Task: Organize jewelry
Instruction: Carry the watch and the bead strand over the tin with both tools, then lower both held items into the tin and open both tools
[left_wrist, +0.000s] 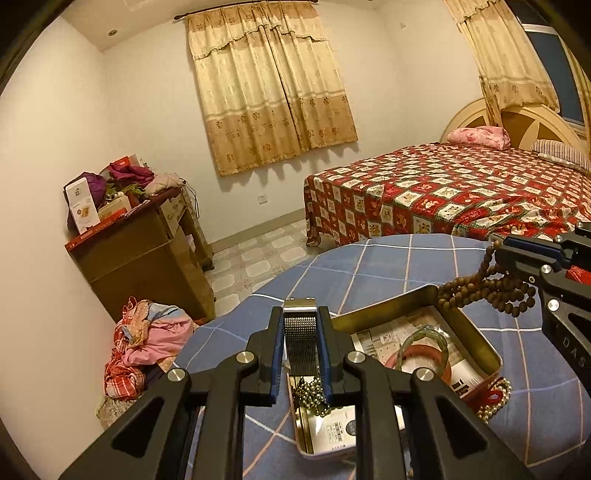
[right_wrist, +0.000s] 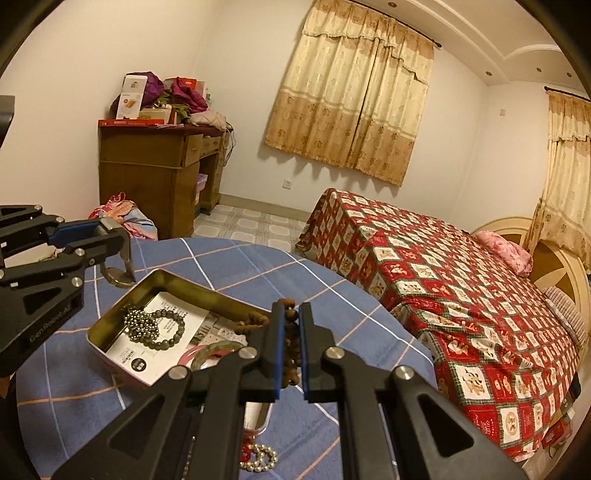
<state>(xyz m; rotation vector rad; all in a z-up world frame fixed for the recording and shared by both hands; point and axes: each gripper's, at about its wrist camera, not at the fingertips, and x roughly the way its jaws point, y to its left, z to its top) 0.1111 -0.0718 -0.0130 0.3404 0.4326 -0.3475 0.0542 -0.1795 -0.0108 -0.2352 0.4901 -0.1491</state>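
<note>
The table (right_wrist: 258, 266) under its blue checked cloth carries the whole job, and on it sits the open tin (right_wrist: 122, 295), lined with printed paper, which looks to be where the jewelry is meant to end up. A good part already lies inside: a grey bead bracelet (right_wrist: 170, 328) and a coil of small metallic beads (right_wrist: 138, 325) at one end, and a green bangle (left_wrist: 424, 341) resting on a red bangle (left_wrist: 441, 363) at the other, so by my reading the task is well past halfway. Two pieces are in the air. The right gripper (right_wrist: 291, 325) has its jaws clamped on a long brown rosary (left_wrist: 487, 291), whose loops hang over the tin's far rim and have not yet been lowered in. The left gripper (left_wrist: 300, 332) is closed on a silver watch band (left_wrist: 300, 325), holding it by the clasp end above the near edge of the tin (in the right wrist view its loop dangles clear of the cloth, just beside the tin's corner). One item is untouched: a bracelet of pearl beads (right_wrist: 260, 458) with a red knot lies on the cloth just outside the tin's wall. So what is left, as I judge it, is to set down the rosary and the watch band inside, then fetch that pearl bracelet. No lid for the tin shows in either view.
</note>
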